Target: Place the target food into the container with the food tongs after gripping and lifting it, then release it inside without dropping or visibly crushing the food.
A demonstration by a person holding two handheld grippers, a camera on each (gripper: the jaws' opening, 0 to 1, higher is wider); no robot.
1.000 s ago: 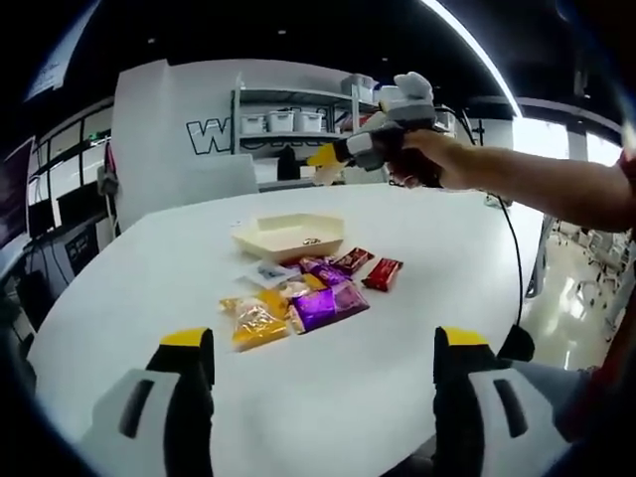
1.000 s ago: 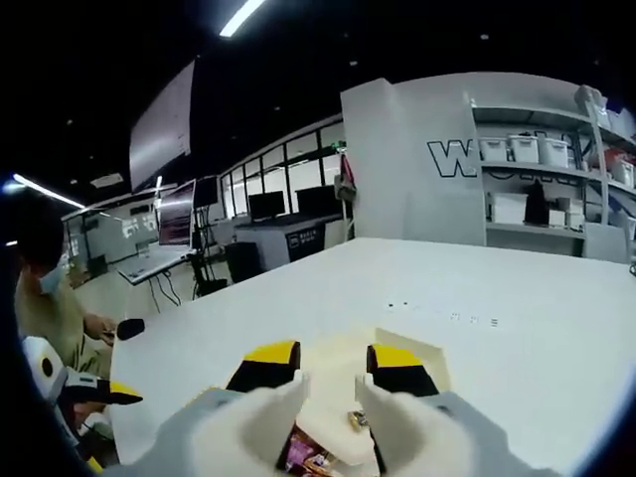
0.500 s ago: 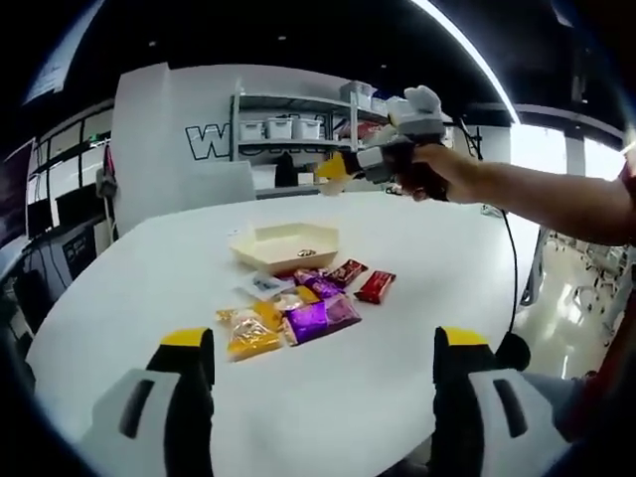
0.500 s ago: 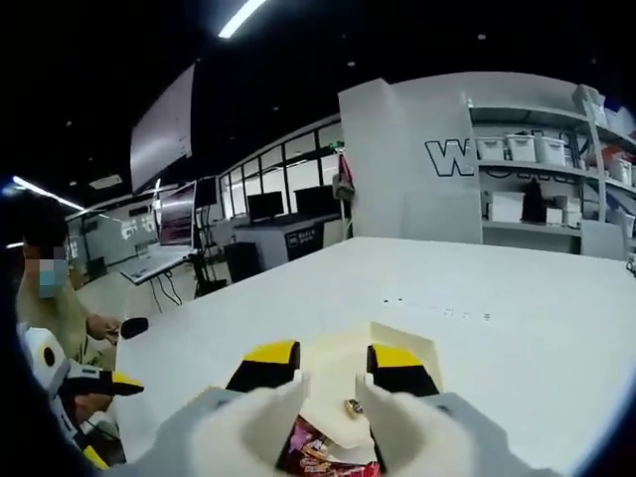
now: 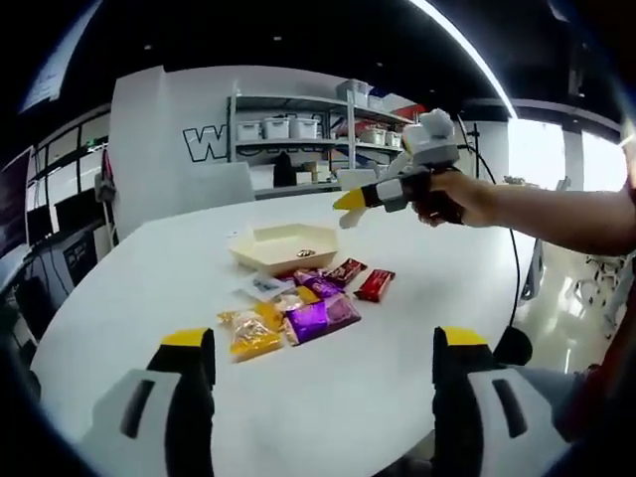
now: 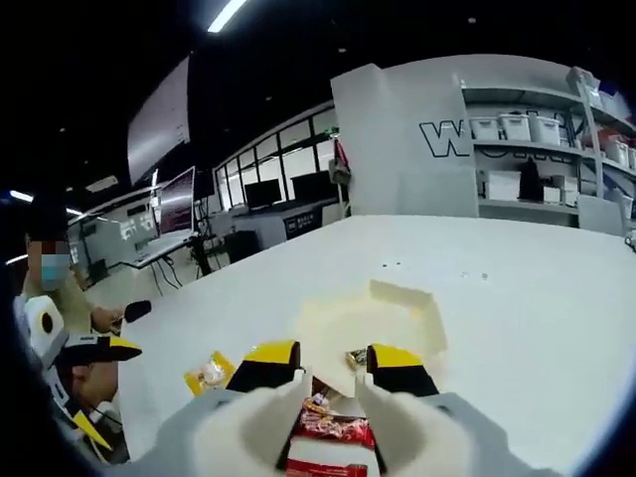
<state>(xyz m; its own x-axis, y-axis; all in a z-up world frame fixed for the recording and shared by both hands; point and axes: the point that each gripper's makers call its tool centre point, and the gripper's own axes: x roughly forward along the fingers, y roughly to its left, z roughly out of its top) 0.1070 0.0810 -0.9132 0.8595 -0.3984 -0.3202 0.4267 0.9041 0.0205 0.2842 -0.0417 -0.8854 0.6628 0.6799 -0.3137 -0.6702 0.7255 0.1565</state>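
A cream tray (image 5: 260, 252) sits on the round white table (image 5: 397, 368) with one small wrapped item (image 5: 309, 239) inside. In front of it lies a heap of snack packets: purple (image 5: 316, 316), red (image 5: 378, 284), dark red (image 5: 346, 270), yellow (image 5: 248, 333). My left gripper (image 5: 323, 340) is wide open near the table's front edge, short of the heap. A hand holds my right gripper (image 5: 348, 202) in the air above the tray's right side. Seen along the right gripper (image 6: 333, 356), its jaws stand a little apart with nothing between them, over a red packet (image 6: 333, 429) and the tray (image 6: 397, 308).
Metal shelves with white bins (image 5: 283, 127) stand behind the table. Desks with monitors (image 6: 268, 194) line the left side of the room. A black cable (image 5: 515, 258) hangs from the right gripper. The person holding the left gripper (image 6: 99, 393) is at the table's edge.
The right gripper has dropped and drifted right, toward the packets; a red packet and a yellow one now show under its jaws. The left gripper stays open and nearly still.
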